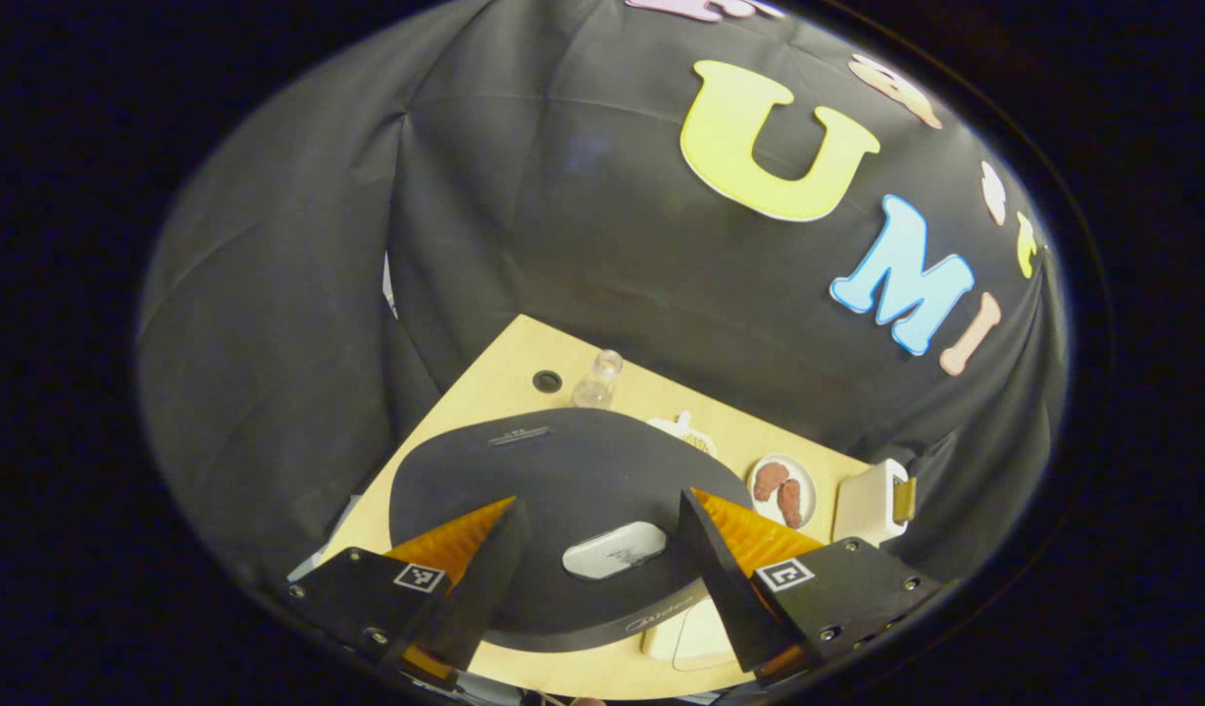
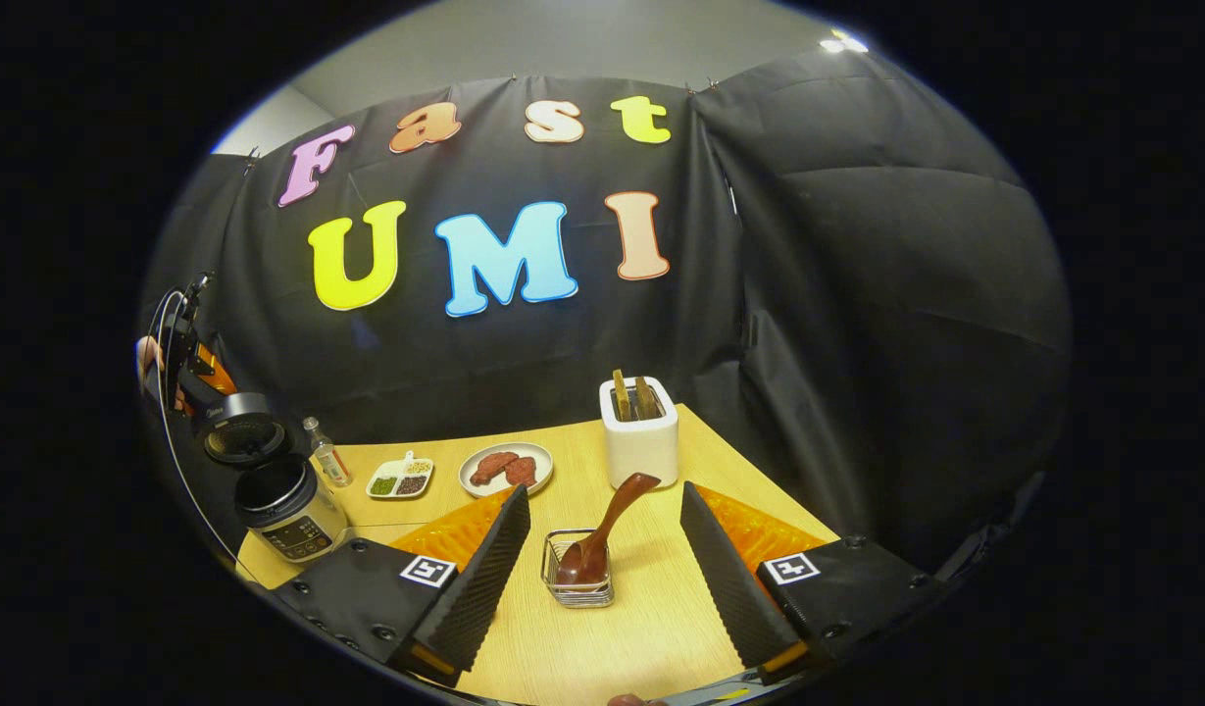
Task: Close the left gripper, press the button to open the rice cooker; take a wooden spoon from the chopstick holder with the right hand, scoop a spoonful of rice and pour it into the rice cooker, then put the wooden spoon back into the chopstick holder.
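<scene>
Wooden spoon leans in the wire chopstick holder, between the right gripper's spread ridged fingers. The left gripper, also spread, hovers over the round rice cooker.

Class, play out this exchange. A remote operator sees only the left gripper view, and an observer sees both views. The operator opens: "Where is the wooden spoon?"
Observer: In the right gripper view, the wooden spoon leans in the chopstick holder.
Operator: Is the right gripper gripping it?
Observer: No. The right gripper is open, with its jaws on either side of the holder and apart from it.
Operator: Is the cooker's lid up?
Observer: Yes. The rice cooker stands with its lid raised.
</scene>
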`<state>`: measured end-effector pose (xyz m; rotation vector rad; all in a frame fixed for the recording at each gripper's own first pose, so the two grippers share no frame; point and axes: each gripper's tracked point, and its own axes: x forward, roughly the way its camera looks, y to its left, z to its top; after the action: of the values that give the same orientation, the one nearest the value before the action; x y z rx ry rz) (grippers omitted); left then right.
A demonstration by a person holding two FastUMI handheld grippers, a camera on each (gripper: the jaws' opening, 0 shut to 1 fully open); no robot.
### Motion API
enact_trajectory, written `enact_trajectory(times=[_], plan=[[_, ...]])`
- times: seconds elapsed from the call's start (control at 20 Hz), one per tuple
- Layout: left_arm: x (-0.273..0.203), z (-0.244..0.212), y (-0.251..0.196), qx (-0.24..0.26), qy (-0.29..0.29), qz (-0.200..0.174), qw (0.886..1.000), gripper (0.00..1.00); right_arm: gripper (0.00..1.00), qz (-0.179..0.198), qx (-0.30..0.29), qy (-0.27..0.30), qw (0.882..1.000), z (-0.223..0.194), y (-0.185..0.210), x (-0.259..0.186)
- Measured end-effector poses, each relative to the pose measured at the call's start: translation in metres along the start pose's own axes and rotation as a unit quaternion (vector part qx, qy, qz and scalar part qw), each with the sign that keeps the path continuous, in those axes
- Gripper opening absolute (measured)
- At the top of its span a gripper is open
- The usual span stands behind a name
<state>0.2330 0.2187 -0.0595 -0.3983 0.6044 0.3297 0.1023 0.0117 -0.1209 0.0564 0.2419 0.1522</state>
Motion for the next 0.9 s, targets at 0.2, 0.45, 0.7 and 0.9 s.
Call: enact_trajectory(times=[0.2, 0.45, 0.7, 0.9], plan=[[0.006, -0.026, -0.005, 0.020, 0.014, 0.009, 1.000, 0.99, 0.98, 0.003, -0.001, 0.007, 1.000, -0.004, -0.006, 0.003], [0.023, -0.074, -0.004, 0.005, 0.058, 0.006, 0.998, 0.99, 0.98, 0.004, 0.001, 0.018, 1.000, -0.011, -0.010, 0.004], [0.040, -0.099, 0.000, 0.001, 0.071, 0.008, 0.997, 0.99, 0.99, -0.001, 0.000, 0.030, 1.000, -0.020, -0.014, 0.000], [0.046, -0.105, 0.006, -0.016, 0.076, 0.012, 0.997, 0.96, 0.98, -0.003, 0.001, 0.038, 0.999, -0.026, -0.015, 0.000]])
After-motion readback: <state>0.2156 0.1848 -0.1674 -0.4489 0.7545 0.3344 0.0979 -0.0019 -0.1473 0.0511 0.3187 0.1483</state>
